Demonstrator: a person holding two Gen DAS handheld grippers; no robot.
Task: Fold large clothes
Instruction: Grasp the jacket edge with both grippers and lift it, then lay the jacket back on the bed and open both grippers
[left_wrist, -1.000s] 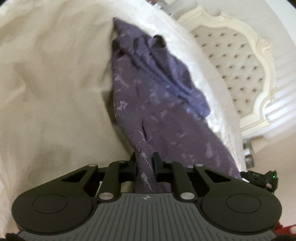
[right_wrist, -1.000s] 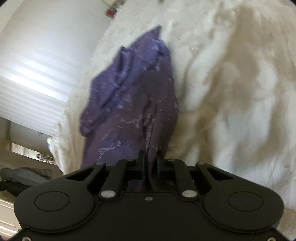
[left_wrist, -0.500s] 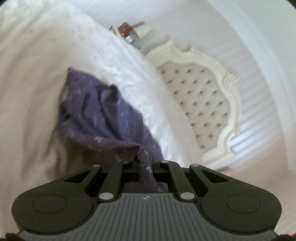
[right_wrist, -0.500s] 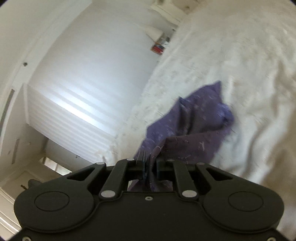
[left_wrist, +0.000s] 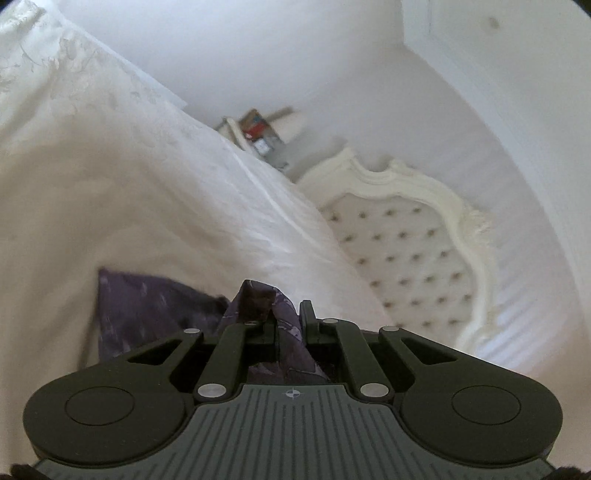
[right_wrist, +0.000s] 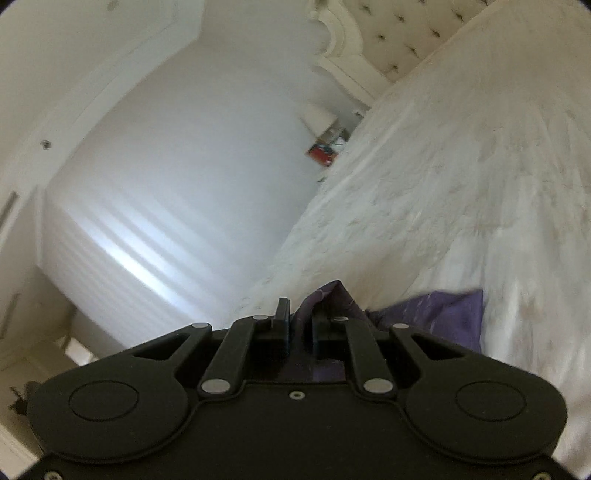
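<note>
Here, a wide bed covered in a cream-white embossed bedspread (left_wrist: 155, 192) fills the left half of the left wrist view and the right half of the right wrist view (right_wrist: 461, 192). At the head of the bed stands a cream tufted headboard with a carved scrolled frame (left_wrist: 410, 251), seen again in the upper right corner of the right wrist view (right_wrist: 391, 33). Beside the bed's far edge sits a small cluttered bedside stand with a red item on it (left_wrist: 258, 134), blurred in both views (right_wrist: 325, 149).

On the bedspread lies a dark purple garment with a pale scattered print (left_wrist: 147, 314). Part of it lies near the bed's near edge, and a bunched fold rises from it into each tool. In the right wrist view the same cloth (right_wrist: 436, 317) spreads to the right of the fingers.

The left gripper (left_wrist: 289, 323) has its black fingers closed on a gathered ridge of the purple fabric, which runs between them and back toward the tool's body. The right gripper (right_wrist: 301, 326) likewise pinches a fold of the cloth, the fabric filling the narrow gap between its fingers.
</note>
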